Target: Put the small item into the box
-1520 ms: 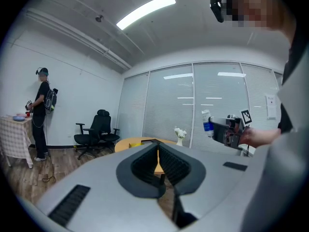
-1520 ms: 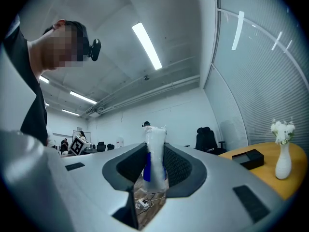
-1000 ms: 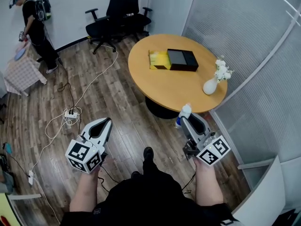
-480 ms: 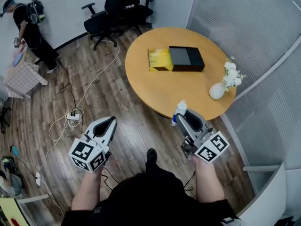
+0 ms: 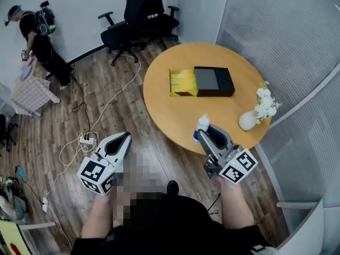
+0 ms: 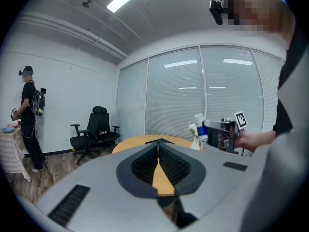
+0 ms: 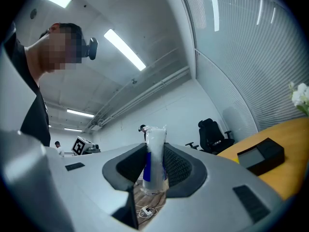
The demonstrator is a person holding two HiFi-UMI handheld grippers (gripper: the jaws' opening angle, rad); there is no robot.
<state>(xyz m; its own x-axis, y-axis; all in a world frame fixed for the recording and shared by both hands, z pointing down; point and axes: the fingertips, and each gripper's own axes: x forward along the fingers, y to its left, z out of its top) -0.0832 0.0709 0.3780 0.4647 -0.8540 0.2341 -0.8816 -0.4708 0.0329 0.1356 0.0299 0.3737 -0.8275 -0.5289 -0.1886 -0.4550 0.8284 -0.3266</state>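
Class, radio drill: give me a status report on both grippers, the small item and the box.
Left gripper shut, empty. Right gripper shut on small item, at table edge. Box mid-table, not yet reached. Vase off to the side.

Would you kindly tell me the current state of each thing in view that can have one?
Right gripper, shut on the small item.
Small item, held upright between the jaws, not yet in the box.
Left gripper, shut and empty.
Box, open, yellow inside exposed beside the black part.
Vase, upright on the table, holding white flowers.
Office chair, upright and unoccupied.
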